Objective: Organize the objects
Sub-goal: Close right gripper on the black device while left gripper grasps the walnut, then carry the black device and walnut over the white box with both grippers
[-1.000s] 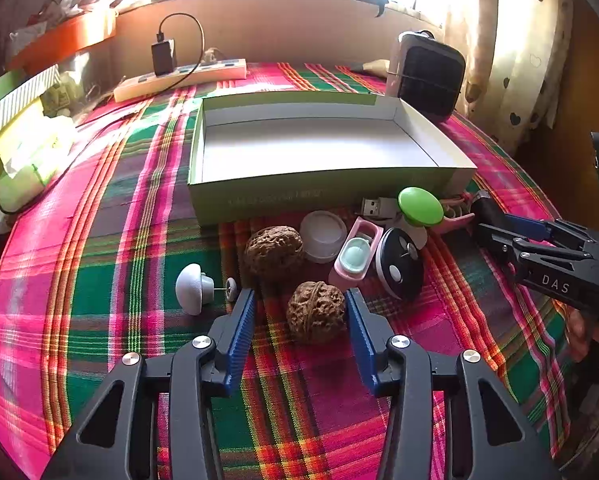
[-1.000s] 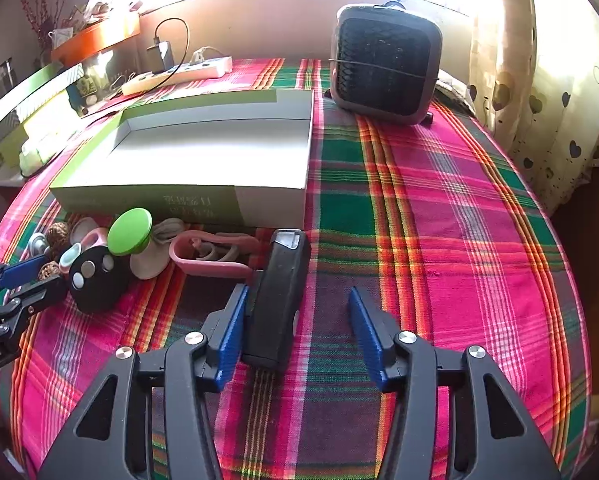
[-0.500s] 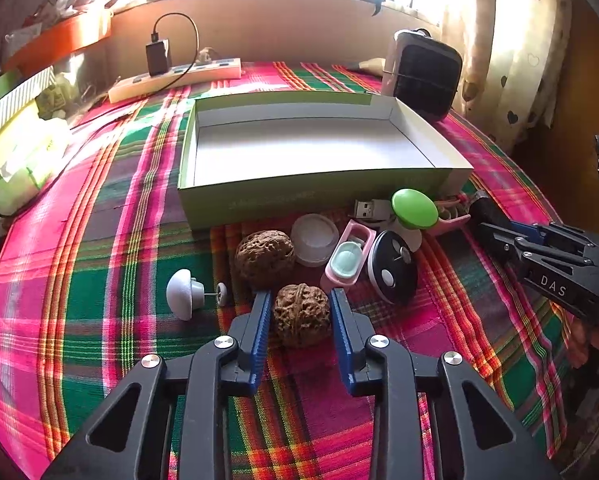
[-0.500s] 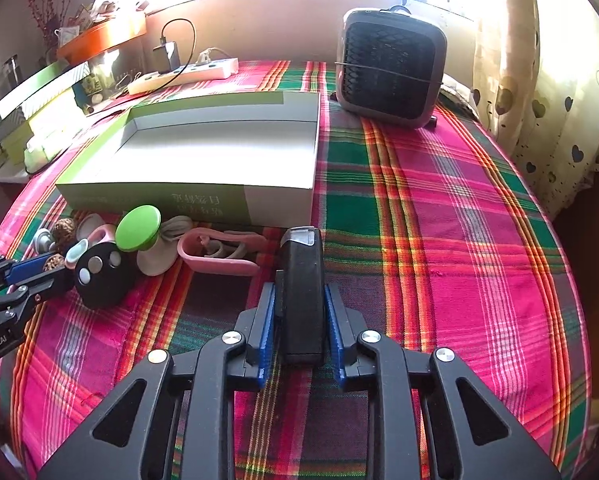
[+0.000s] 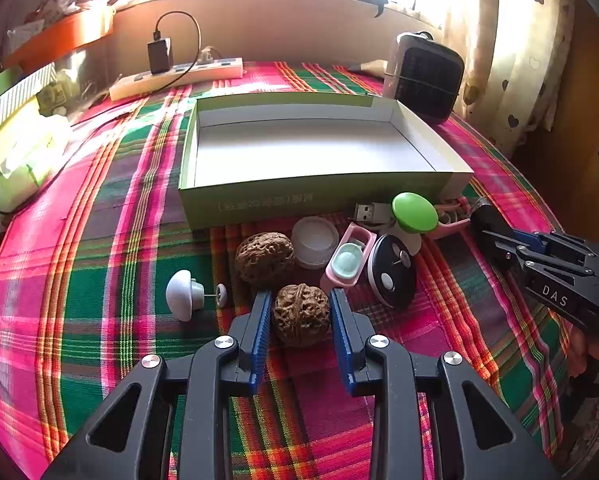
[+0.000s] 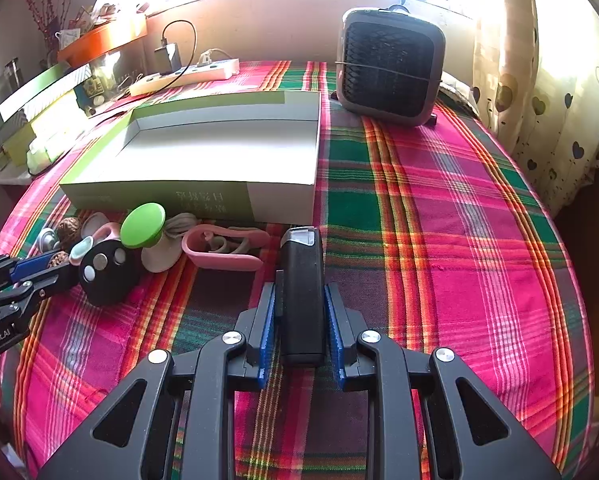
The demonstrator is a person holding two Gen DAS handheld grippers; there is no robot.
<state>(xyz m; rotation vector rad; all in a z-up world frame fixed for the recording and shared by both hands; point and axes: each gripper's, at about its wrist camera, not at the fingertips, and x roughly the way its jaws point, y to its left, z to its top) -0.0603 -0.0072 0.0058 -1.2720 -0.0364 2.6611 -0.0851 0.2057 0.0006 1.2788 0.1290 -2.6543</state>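
On a plaid cloth [image 6: 439, 240], both grippers have closed since a second ago: then each stood wide apart around its object, and now each is clenched on it. Nearest in the left wrist view, the left gripper [image 5: 299, 312] has its blue pads against both sides of a walnut [image 5: 300, 314]. Its grip looks a shade wider than half a second ago, though the angle makes that hard to judge. The right gripper [image 6: 299, 308] squeezes a black bar [image 6: 301, 292], which has swung from slanting to straight along the fingers.

Just beyond the held walnut lies a second walnut [image 5: 264, 258], with a white pin [image 5: 187, 294] apart to its left. To the right sit a white cap [image 5: 314, 240], a pink case [image 5: 349, 260] and a black fob [image 5: 391, 272], packed close together. Past these, a green knob [image 5: 414, 212] and a pink clip [image 6: 223, 250] crowd the near wall of a shallow green box [image 5: 259, 200], leaving little room along that edge. Open cloth spreads to the right of the black bar as far as the table's rim. Farther back stand a grey heater [image 6: 389, 66] and a power strip [image 5: 175, 76] by the wall.
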